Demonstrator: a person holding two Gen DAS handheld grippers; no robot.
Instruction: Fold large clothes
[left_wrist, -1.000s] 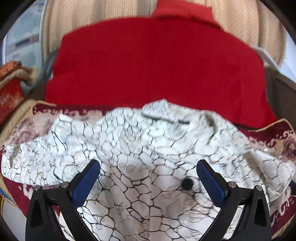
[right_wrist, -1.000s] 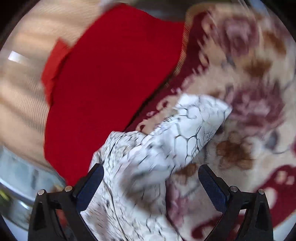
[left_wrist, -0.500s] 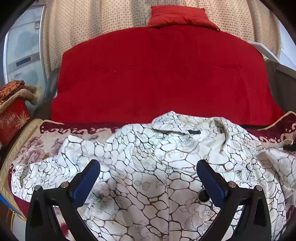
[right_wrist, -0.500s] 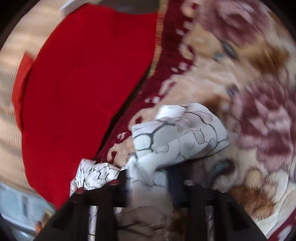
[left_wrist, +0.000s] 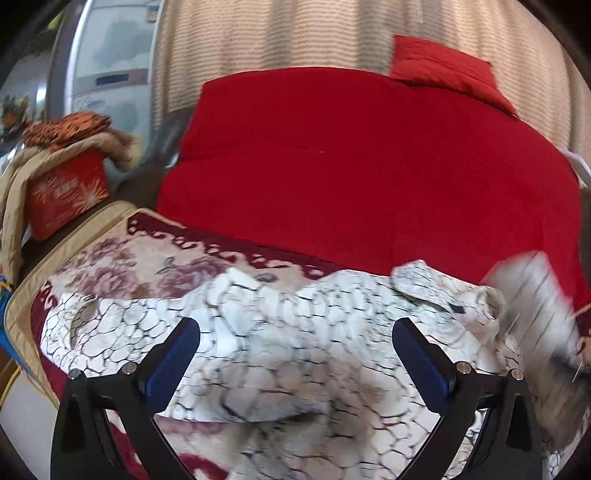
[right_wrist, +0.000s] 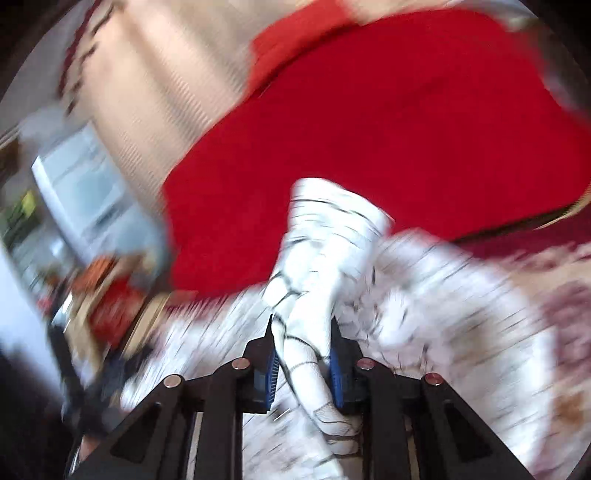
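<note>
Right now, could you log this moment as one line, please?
right gripper: closing on shirt sleeve | left gripper: open above shirt

Home bedroom: quilted bed (left_wrist: 369, 177), curtains (left_wrist: 277, 33)

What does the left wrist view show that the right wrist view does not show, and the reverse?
Only the left wrist view: the left tool open above the white crackle-pattern shirt, and the shirt's collar. Only the right wrist view: the right tool, its jaws closing on a sleeve of the shirt. Both views: the shirt, the red blanket and the floral blanket.
</note>
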